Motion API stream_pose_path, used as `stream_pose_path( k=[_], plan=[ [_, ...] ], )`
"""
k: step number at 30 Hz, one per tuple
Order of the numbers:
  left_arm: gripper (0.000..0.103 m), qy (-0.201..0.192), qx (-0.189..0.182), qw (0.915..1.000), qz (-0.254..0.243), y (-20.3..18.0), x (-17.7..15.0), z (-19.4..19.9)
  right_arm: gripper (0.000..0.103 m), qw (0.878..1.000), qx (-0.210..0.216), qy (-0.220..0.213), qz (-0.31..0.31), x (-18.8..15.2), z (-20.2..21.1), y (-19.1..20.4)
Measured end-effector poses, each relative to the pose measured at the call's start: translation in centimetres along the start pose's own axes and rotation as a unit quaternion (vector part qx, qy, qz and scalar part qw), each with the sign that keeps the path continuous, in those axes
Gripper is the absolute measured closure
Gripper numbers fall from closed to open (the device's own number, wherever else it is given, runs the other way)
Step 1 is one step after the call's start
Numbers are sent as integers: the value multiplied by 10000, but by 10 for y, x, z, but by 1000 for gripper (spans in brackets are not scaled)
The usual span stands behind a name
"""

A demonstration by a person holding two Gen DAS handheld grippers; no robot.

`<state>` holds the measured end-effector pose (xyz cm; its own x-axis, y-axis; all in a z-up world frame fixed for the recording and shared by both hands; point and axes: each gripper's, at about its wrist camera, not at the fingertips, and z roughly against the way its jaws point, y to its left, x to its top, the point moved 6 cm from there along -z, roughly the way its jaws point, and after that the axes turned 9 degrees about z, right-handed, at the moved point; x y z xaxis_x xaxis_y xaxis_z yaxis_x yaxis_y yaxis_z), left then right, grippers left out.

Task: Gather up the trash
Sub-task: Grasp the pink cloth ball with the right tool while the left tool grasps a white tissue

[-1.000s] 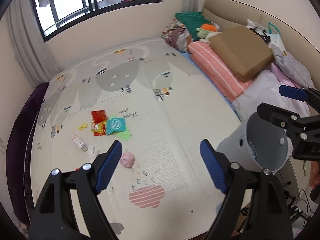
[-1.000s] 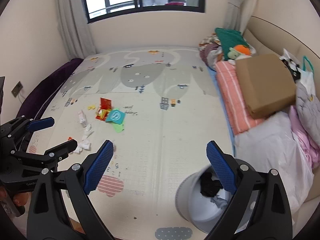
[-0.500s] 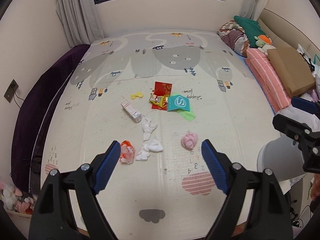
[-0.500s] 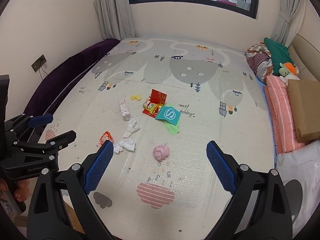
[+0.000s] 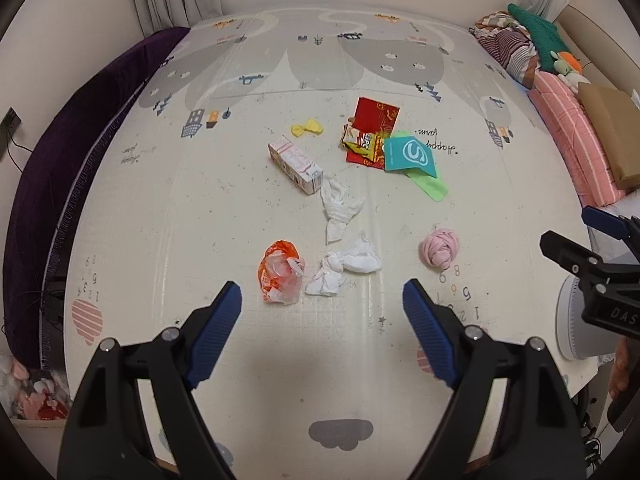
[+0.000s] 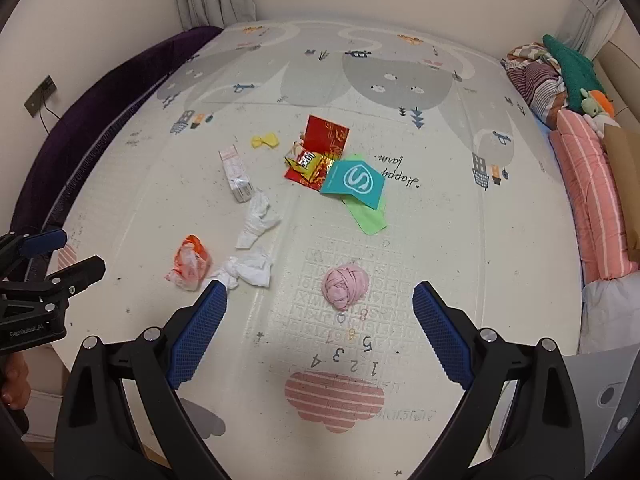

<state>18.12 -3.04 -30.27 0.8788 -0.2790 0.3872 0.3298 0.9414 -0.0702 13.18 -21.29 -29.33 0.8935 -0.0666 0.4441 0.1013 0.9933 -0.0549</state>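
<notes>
We hold both grippers, left (image 5: 322, 308) and right (image 6: 320, 308), spread wide and empty. The bin (image 5: 570, 320) (grey) is cut off at the edge. The green sheet (image 6: 368, 216) lies half hidden under a teal card (image 6: 354, 180).

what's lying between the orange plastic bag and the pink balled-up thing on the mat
Crumpled white tissues lie between the orange bag and the pink ball, clearest in the left wrist view.

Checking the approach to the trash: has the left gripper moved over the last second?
Yes. The left gripper has swung left, away from the brown cardboard box and grey bin, and now faces the orange plastic wrapper on the play mat.
</notes>
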Motion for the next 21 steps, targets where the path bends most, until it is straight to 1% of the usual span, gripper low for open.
stream_pose_path(
  k=[4, 10, 14, 17, 20, 21],
  plan=[
    [20, 194, 41, 9998, -46, -3, -7, -61, 12, 9997, -87, 187, -92, -10, -66, -10],
    [20, 348, 149, 9991, -206, -15, -15, -148, 12, 9986, -140, 439, -244, -31, -159, -24],
    [20, 442, 209, 9984, -271, -17, -19, -197, 12, 9979, -126, 579, -244, -46, -207, -28],
    [21, 540, 296, 9973, -397, -16, -26, -228, 12, 9971, -118, 712, -246, -56, -234, -30],
    [28, 589, 298, 9965, -505, -15, -31, -245, 12, 9961, -23, 835, -291, -64, -252, -30],
    [39, 653, 257, 9962, -522, -16, -33, -250, 12, 9956, 19, 880, -306, -66, -255, -30]
  ],
)
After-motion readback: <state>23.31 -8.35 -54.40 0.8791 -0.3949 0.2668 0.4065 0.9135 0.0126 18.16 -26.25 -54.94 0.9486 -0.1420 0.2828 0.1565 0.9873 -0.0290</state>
